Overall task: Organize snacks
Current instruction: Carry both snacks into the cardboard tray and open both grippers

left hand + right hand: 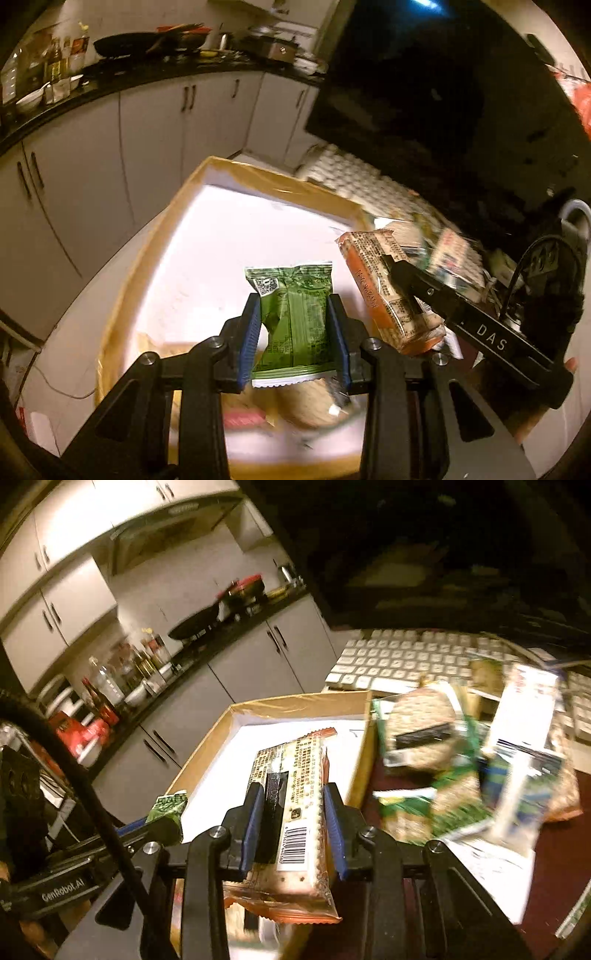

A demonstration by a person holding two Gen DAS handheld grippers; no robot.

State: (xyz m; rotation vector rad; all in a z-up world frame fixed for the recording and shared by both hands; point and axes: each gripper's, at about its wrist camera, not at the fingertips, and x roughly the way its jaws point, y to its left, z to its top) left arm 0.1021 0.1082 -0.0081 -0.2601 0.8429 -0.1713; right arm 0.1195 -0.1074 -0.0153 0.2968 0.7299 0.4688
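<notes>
My left gripper (293, 314) is shut on a green snack packet (293, 314) and holds it above the white floor of a shallow cardboard box (280, 181). My right gripper (293, 808) is shut on an orange and beige cracker packet (299, 812), held above the box's right side (364, 757). In the left wrist view the cracker packet (384, 291) and the right gripper's fingers (417, 280) show to the right. In the right wrist view the green packet (168, 806) shows at the left.
A pile of loose snack packets (461, 768) lies on the dark table right of the box, in front of a white keyboard (406, 657). Some snacks (306, 402) lie in the box's near end. Kitchen cabinets and a cluttered counter (147, 48) stand behind.
</notes>
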